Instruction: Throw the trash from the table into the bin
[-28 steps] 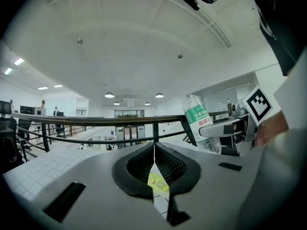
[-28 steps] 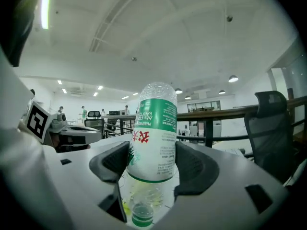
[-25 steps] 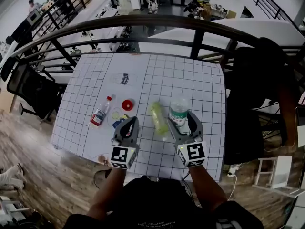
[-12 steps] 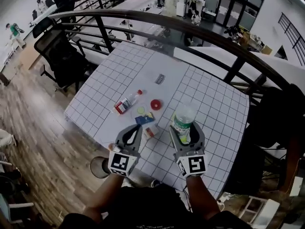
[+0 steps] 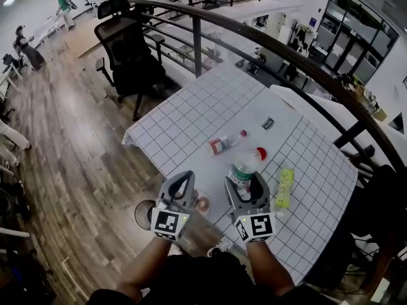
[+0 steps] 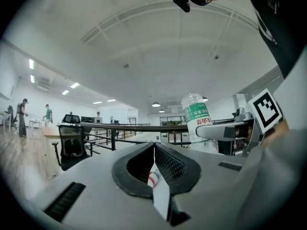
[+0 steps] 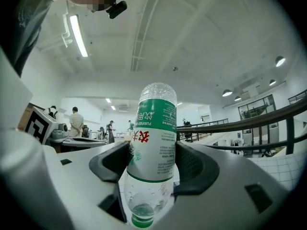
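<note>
My right gripper point(image 5: 244, 182) is shut on a clear plastic bottle point(image 5: 242, 168) with a green label. In the right gripper view the bottle point(image 7: 154, 143) stands between the jaws with its green cap toward the camera. My left gripper point(image 5: 181, 180) is shut on a thin white wrapper point(image 6: 156, 182) with red print. Both grippers hang side by side over the near corner of the white gridded table point(image 5: 191, 116). A small bottle with a red cap point(image 5: 224, 143), a red lid point(image 5: 260, 152) and a yellow-green bottle point(image 5: 284, 187) lie on the table.
A round dark container point(image 5: 145, 213) stands on the wooden floor just below the left gripper. A black office chair point(image 5: 130, 56) is at the table's far left. A dark railing point(image 5: 254, 37) runs behind the table. A small card point(image 5: 268, 123) lies on the table.
Both grippers have swung to the left together, carrying the bottle and the wrapper from over the table to its near corner. The head view has turned the same way.
</note>
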Motion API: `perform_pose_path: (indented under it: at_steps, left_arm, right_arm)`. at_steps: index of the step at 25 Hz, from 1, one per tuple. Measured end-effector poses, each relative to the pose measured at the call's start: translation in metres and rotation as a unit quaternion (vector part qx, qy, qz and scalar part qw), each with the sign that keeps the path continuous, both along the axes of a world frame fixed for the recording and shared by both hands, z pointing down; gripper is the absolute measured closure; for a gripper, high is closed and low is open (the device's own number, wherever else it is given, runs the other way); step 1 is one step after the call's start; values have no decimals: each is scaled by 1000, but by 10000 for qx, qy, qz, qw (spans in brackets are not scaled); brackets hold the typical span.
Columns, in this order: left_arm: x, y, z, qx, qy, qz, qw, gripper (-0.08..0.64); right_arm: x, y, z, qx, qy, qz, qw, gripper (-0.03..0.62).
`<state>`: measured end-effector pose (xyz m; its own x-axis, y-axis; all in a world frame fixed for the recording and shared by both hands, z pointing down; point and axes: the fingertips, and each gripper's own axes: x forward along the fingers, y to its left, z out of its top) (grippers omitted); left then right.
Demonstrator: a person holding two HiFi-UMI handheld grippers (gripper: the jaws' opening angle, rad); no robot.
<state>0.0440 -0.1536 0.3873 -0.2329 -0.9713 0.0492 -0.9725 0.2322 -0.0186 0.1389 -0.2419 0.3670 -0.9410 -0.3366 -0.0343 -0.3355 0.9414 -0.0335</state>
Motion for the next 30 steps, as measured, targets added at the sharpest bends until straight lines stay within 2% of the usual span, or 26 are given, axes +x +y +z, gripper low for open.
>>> perform_pose_path:
  at_steps: [8,15,18,24,30]
  left_arm:
    - [-79,110,19,-102,220,-811,9964,537]
    - [-146,214,40,-137,303,-1618,9863,537]
    - [-166,263,55,-221,377,-2010,9786,537]
    - [-201,341,82,-295,490,-2594,9641,537]
    - [-216,382,125,-388,719,-2851,9550,537]
  right_arm:
    - [-108,107,16,-7,105,-1041,9945,278]
    - [-194,189,44,-69,214,-1747,9844,278]
    - [-226,226,53,-75,273,-2106,9772,278]
    - [-273,294,79,-127,411,-2601,9646,278]
    - [-299,345,125,-229,611,-3002,9516,278]
